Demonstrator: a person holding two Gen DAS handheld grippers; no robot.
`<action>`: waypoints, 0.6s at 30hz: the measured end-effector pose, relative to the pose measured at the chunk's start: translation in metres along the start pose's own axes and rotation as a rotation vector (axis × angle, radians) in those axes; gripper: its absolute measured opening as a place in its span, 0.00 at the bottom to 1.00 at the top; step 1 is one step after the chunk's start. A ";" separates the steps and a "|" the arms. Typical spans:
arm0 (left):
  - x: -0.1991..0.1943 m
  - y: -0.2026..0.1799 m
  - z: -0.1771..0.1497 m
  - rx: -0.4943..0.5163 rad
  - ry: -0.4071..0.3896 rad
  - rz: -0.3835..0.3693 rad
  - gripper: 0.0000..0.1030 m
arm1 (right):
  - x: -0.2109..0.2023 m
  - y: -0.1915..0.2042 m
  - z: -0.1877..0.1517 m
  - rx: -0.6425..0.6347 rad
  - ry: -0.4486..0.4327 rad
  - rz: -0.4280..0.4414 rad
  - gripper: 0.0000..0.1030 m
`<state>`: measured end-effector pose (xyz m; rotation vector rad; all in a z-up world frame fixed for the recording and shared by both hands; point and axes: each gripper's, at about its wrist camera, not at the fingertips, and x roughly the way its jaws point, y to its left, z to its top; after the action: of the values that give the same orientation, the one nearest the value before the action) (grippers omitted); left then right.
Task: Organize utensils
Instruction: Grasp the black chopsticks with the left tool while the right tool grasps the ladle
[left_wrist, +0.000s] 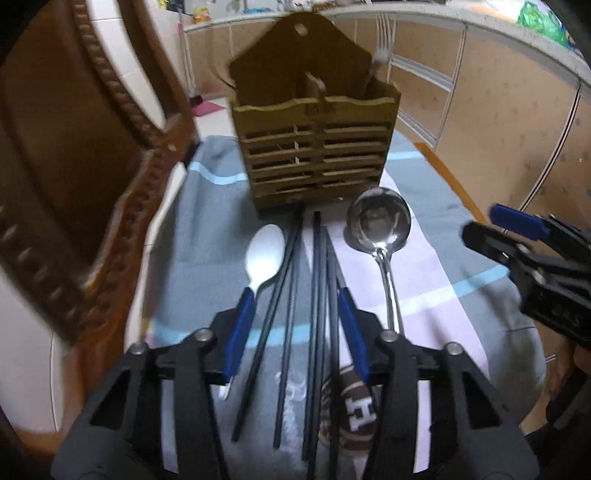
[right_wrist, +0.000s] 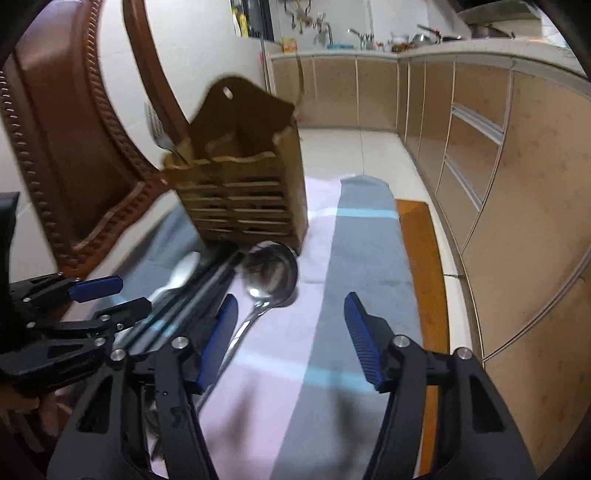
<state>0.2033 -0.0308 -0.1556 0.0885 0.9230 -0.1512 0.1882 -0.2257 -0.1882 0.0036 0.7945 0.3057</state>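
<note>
The black chopsticks lie lengthwise on the striped cloth, in front of the slatted wooden caddy, between a matte white spoon and a polished steel ladle. My left gripper hovers over them, fingers apart and empty; I judge that a clean pick calls for me to lower it squarely and close across the thin, smooth sticks so none rolls free. A fork already stands in the caddy's right compartment. My right gripper waits beside the ladle, fingers spread wide, holding nothing. A carved wooden chair stands left.
</note>
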 end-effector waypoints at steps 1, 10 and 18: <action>0.005 -0.002 0.001 0.006 0.011 -0.004 0.34 | 0.008 -0.005 0.001 0.011 0.014 0.006 0.54; 0.050 -0.017 0.014 0.018 0.107 -0.041 0.23 | 0.051 -0.017 0.018 0.047 0.066 0.081 0.43; 0.081 -0.008 0.036 -0.038 0.137 -0.075 0.18 | 0.085 -0.018 0.027 0.051 0.126 0.117 0.16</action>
<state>0.2782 -0.0512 -0.1991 0.0288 1.0663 -0.1990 0.2679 -0.2170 -0.2312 0.0798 0.9288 0.3989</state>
